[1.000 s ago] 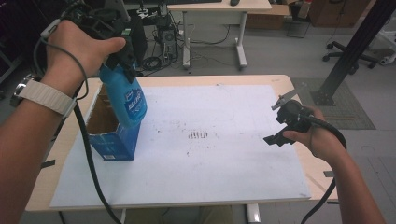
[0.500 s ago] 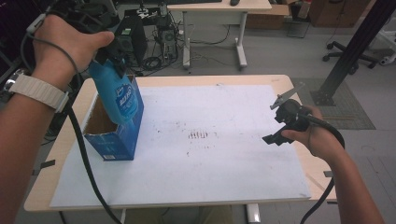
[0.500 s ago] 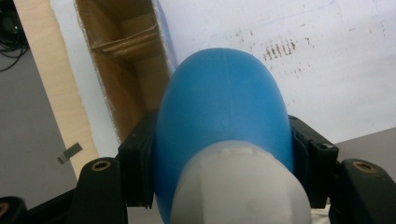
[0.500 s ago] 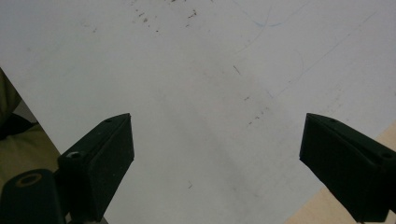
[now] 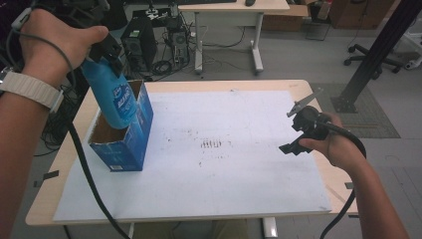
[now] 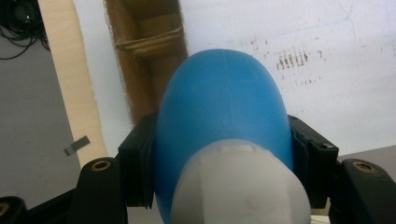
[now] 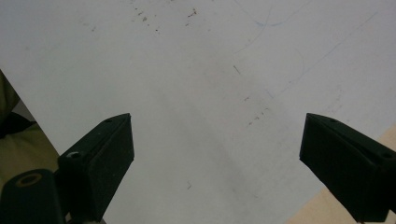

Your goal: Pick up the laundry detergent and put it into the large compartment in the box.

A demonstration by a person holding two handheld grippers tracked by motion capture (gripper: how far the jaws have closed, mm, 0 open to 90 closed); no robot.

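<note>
A: Your left hand-held gripper is clamped on the blue bottle, its jaws pressed against either side of the bottle just below the pale cap.

B: And where does the bottle sit from that hand-held gripper?

A: It hangs straight down from the jaws, tilted a little. Its lower end is inside the open top of the blue box, which stands on the worktop directly beneath your left hand-held gripper. Looking along the jaws, you see the brown inside of the box just past the bottle's rounded body.

B: What about your other side?

A: Your right hand-held gripper has its jaws spread wide with nothing between them. They hang over the white sheet covering the worktop, with the bare wooden edge just off one jaw. Bottle and box are well apart from it, far across the sheet.
</note>
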